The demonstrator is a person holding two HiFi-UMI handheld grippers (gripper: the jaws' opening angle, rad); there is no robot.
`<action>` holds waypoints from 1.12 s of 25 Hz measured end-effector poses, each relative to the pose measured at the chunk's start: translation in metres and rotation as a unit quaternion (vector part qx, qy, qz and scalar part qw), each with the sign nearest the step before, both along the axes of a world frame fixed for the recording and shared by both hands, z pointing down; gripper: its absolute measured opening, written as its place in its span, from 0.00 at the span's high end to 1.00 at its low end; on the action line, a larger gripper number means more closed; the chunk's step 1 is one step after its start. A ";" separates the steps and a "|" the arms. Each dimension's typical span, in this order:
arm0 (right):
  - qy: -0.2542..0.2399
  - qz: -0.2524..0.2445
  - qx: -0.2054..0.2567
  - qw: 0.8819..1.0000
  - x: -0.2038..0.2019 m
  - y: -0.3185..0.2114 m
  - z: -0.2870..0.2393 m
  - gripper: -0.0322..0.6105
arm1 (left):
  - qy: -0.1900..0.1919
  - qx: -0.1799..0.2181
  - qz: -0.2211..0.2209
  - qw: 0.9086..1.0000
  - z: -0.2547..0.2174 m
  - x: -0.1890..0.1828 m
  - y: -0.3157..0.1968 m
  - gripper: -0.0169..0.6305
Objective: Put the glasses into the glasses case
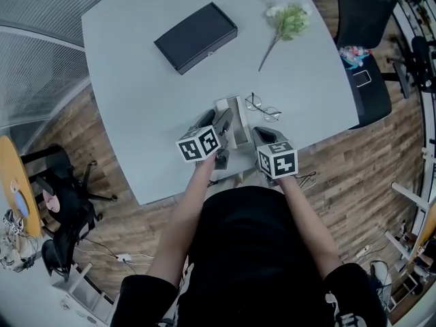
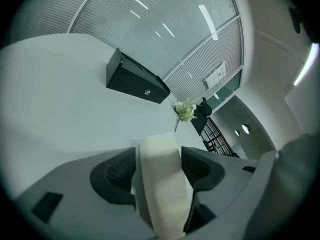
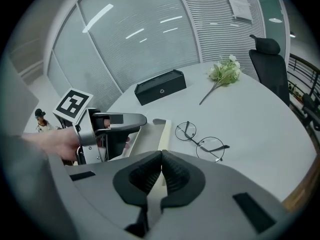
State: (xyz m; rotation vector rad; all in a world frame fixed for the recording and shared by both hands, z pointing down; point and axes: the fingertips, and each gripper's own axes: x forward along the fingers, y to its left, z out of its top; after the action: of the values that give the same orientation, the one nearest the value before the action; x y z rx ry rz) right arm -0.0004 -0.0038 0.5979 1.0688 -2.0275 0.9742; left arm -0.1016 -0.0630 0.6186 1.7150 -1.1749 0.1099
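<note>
Gripping the open cream glasses case (image 1: 238,122) at the near edge of the pale grey table (image 1: 150,114), I have both tools closed on it. My left gripper (image 2: 159,159) pinches a broad cream flap of the case, which stands up between its two dark pads. My right gripper (image 3: 161,171) has its ribbed pads pressed together on a thin cream edge of the same case, at the case's right side. The glasses (image 3: 202,139), round-lensed with thin dark frames, lie on the table just to the right of the case and slightly farther out, arms unfolded, not touched by either tool. A black box (image 1: 195,37) with a small clasp sits closed at the far left of the table, well apart from the case. A flower sprig (image 1: 289,20) with pale blooms lies at the far right, its stem pointing toward me. A dark office chair (image 1: 364,19) stands beyond the table's right corner, on the wooden floor.
</note>
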 end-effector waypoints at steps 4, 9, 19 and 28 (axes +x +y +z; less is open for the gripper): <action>0.016 -0.007 0.014 1.000 0.005 0.000 -0.004 0.92 | 0.005 0.002 -0.006 1.000 -0.001 -0.013 0.005 0.53; 0.038 -0.014 0.028 0.999 0.009 0.000 -0.006 0.90 | 0.022 -0.004 -0.012 1.000 -0.004 -0.022 0.014 0.54; 0.133 -0.049 0.089 0.986 0.030 -0.019 -0.007 0.85 | 0.049 0.004 0.003 0.999 -0.008 -0.017 0.026 0.77; 0.205 -0.127 0.126 0.962 0.022 -0.040 0.007 0.83 | 0.078 -0.005 0.007 0.997 -0.006 -0.019 0.034 0.79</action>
State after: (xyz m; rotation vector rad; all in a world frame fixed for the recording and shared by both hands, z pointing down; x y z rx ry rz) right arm 0.0220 -0.0437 0.6045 1.0079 -1.9057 0.3327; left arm -0.1203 -0.0293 0.6126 1.6909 -1.0453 -0.0105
